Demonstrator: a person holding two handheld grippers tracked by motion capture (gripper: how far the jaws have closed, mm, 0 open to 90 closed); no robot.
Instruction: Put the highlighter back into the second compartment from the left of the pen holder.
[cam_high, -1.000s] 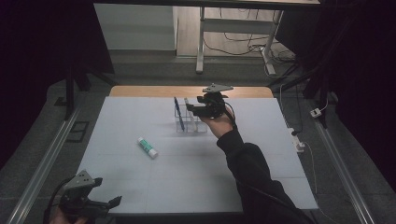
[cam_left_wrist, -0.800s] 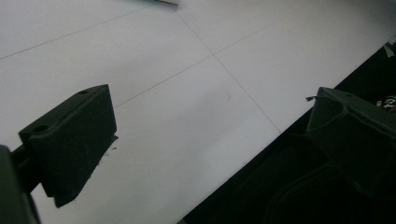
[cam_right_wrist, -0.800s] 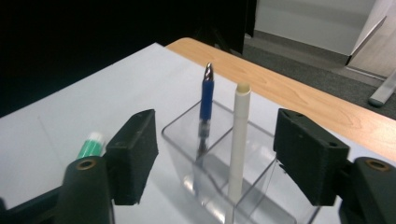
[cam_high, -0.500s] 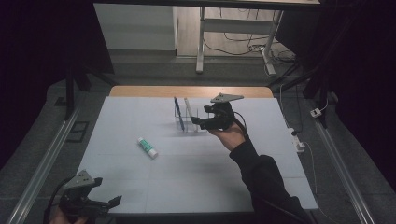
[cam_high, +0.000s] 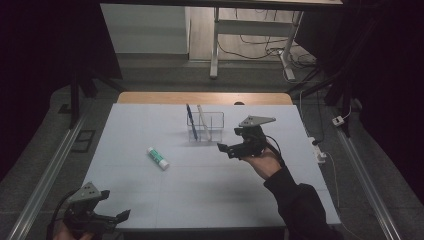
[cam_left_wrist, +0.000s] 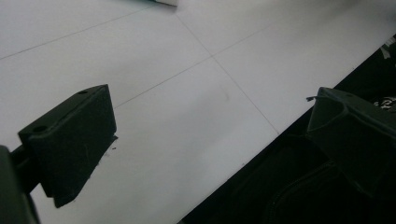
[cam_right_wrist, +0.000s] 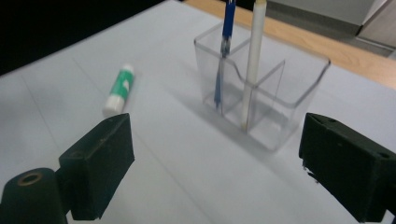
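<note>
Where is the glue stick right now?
In the high view the glue stick lies flat on the white table, left of the clear holder and apart from it.

Two black hand-held grippers, right gripper (cam_high: 223, 148) topped by a grey three-cornered plate, left gripper (cam_high: 122, 215) bearing the same plate, blocky matte jaws (small round holes on top), thin black cables, dark long sleeve (cam_high: 305, 210)

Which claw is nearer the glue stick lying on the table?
The right claw, but not by much. It is off to the glue stick's right, just in front of the clear organizer. The left claw hangs at the table's near-left edge.
</note>
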